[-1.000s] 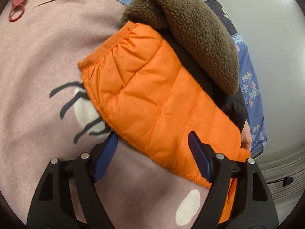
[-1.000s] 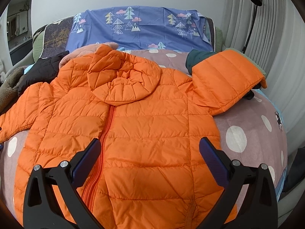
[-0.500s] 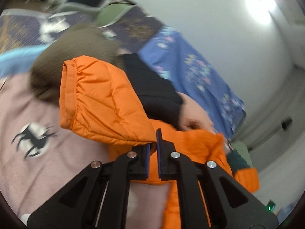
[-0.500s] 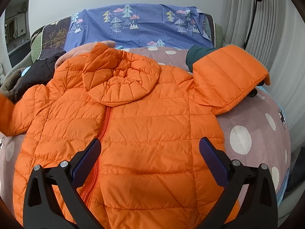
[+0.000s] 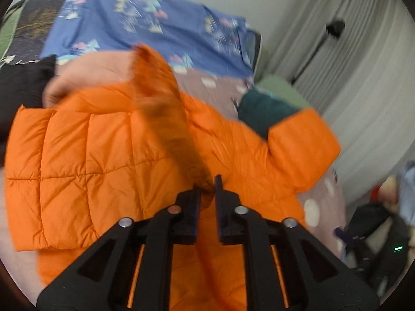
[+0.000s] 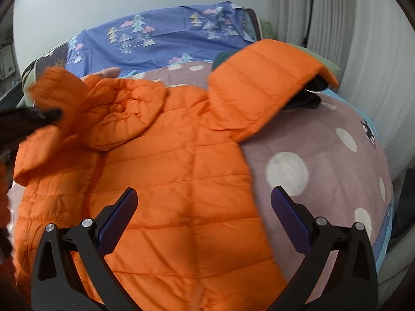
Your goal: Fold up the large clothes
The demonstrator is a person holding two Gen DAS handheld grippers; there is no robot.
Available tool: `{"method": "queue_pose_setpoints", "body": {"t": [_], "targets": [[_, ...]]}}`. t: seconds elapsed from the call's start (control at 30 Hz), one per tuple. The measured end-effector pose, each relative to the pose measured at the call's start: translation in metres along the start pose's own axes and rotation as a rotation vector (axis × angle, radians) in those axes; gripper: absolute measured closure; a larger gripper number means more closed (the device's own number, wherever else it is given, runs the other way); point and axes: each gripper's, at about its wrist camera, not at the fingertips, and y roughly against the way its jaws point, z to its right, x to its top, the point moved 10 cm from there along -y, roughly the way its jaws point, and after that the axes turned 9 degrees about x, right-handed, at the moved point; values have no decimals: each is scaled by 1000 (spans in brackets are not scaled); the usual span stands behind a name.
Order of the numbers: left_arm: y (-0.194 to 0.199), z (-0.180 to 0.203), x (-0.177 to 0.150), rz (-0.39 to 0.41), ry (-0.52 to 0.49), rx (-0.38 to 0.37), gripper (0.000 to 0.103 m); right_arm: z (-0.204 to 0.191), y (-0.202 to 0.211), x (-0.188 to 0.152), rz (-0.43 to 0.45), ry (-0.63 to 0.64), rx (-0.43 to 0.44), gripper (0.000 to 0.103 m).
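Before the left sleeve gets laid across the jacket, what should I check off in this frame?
1. Left hand-held gripper has the sleeve: cannot tell; orange fabric sits between the narrow jaws, which have just been opening, but it is blurred.
2. Right hand-held gripper free: ok, jaws wide open, nothing between them.
3. Jacket body lying flat on the blanket: ok.
4. Hood folded down onto the jacket: ok.
5. Other sleeve folded in: not ok; it lies out to the side over dark clothing.
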Motion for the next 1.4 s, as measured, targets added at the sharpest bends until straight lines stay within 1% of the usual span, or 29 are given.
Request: {"method": "queue_pose_setpoints", "body": {"t": [0.03,0.07,0.1,0.13,0.2,0.27,0.33,0.4,0.43,0.47,0.5,0.53,0.63,0.73,0.77,0.8,0.83,0.87,0.9,0.93,1.0,1.03,1.07,1.1,1.17,1.27,1.3,1.37,1.4], "targets": [[-11,7,-5,-22,-18,0,67,4,0,0,-1,-4,-1,1],[-20,12,-12,-39,-35,-1,60,8,-1,-1,-2,-9,0,1],[-26,20,-18,-55,-60,-6,51,11,-1,-1,-4,-12,5,1],[-27,25,-24,-61,-84,-12,47,13,-2,-2,-6,-15,15,1],[-27,35,-36,-66,-137,-16,45,13,-5,0,-17,-22,58,1],[-18,35,-40,-52,-165,0,45,8,-8,2,-28,-24,113,1],[-2,24,-39,-30,-157,12,45,-5,-12,8,-44,-16,201,2],[14,6,-36,-11,-138,38,45,-22,-19,16,-70,-2,296,13],[21,-4,-32,-2,-128,61,47,-31,-26,23,-93,5,341,16],[25,-15,-31,7,-117,88,50,-36,-32,29,-107,8,365,19],[31,-31,-30,17,-100,126,58,-46,-42,39,-121,19,396,21],[35,-44,-29,15,-84,145,62,-54,-52,46,-132,35,414,21],[41,-80,-31,7,-15,197,62,-73,-86,63,-171,61,439,21],[48,-111,-34,3,40,251,62,-86,-127,69,-229,31,439,21],[51,-121,-36,4,56,272,61,-90,-139,68,-252,12,443,31],[54,-129,-36,5,67,285,58,-92,-145,65,-266,0,447,70],[57,-136,-37,7,78,298,57,-95,-151,62,-292,-3,438,90],[60,-140,-38,10,84,302,57,-96,-151,61,-304,2,436,95],[63,-144,-37,15,91,304,57,-94,-144,66,-274,-15,447,96],[67,-149,-36,22,97,306,58,-90,-132,74,-225,-11,439,96],[68,-153,-34,22,107,303,62,-79,-112,88,-141,22,383,96],[67,-154,-33,15,111,295,73,-69,-99,98,-94,36,339,96],[64,-155,-32,4,117,283,78,-60,-91,103,-72,40,310,96],[61,-156,-33,-1,121,278,81,-52,-87,105,-70,39,292,96],[48,-156,-34,-19,110,280,81,-36,-90,99,-119,37,262,95],[22,-165,-45,-76,93,339,81,-16,-104,76,-202,31,175,89],[16,-168,-48,-90,94,346,81,-10,-110,68,-226,16,165,88],[9,-173,-53,-106,103,356,81,-4,-109,63,-227,-27,170,81],[9,-173,-52,-103,105,355,81,-2,-104,66,-206,-39,168,81]]}}
